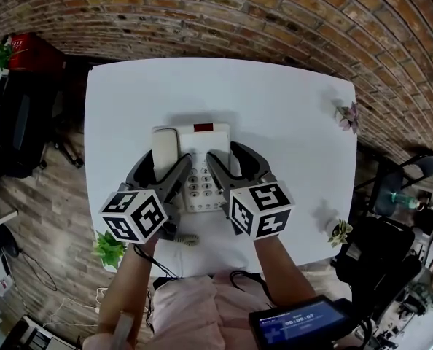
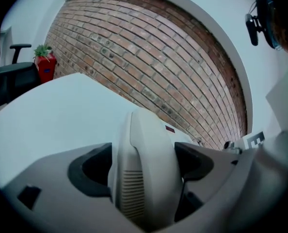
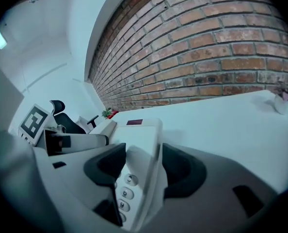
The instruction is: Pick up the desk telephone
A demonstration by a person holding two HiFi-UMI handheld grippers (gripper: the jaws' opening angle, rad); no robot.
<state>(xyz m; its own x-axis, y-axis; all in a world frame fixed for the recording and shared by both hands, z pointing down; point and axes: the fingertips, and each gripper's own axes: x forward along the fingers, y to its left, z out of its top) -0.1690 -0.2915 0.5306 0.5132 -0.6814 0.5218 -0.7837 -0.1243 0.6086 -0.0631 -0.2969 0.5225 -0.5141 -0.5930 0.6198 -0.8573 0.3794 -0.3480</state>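
Your left gripper has its fingers spread wide astride the smooth, rounded plastic handset, ribbed at its grille. Your right gripper, fingers also apart, brackets the right edge of the boxy white desk telephone beside the round keys. The telephone sits mid-way on the matte white surface, and a rough brick wall lies beyond.

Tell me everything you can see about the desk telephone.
The telephone is white and plastic-looking, lying flat on the white table. Its handset rests in the cradle on the left, grey keys run down the middle, a dark red panel sits at the far end, a coiled cord trails in front. The open left claw straddles the handset; the open right claw straddles the base's right edge.
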